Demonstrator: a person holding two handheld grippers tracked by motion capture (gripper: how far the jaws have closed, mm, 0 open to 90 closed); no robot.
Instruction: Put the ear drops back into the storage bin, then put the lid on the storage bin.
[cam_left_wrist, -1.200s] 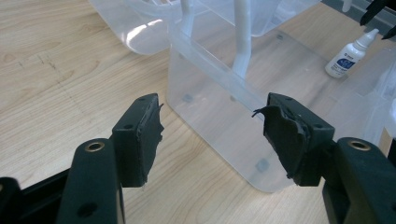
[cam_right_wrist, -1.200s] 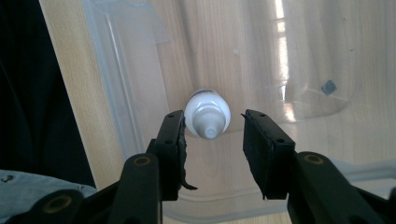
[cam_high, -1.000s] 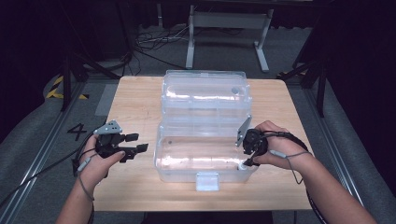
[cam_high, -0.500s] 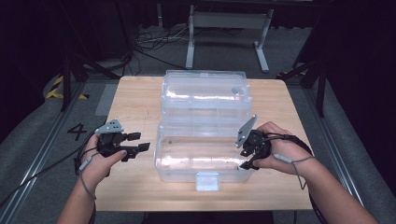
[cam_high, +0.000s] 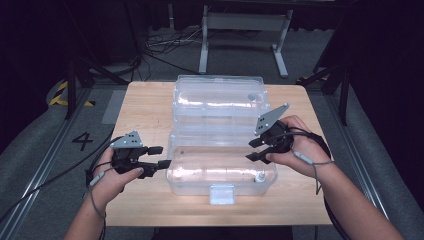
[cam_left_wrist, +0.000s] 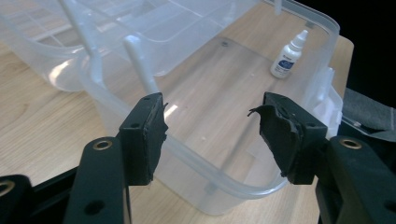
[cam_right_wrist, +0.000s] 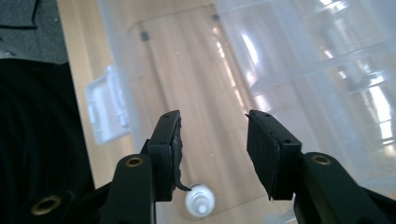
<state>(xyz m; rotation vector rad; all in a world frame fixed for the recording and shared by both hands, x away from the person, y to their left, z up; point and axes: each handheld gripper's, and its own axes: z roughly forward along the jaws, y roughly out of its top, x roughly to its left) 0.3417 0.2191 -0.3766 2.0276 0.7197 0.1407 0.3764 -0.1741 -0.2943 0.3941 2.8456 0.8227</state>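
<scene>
Seen from the high view: clear plastic box (cam_high: 222, 162) open at table (cam_high: 150, 107) centre, lid laid back. Revealed plainly by the left gripper view: small dropper bottle (cam_left_wrist: 287, 55) upright in the box's far corner, perhaps a blur from above. Left gripper (cam_high: 159, 157) held level just outside the box's left wall, 2 jaws spread wide, empty. Right gripper (cam_high: 256, 150) tilted down over the right rim, likewise wide.

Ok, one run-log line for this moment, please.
left gripper: open, beside clear plastic storage box | right gripper: open, over box | small white dropper bottle: upright inside box | lid: open
</scene>
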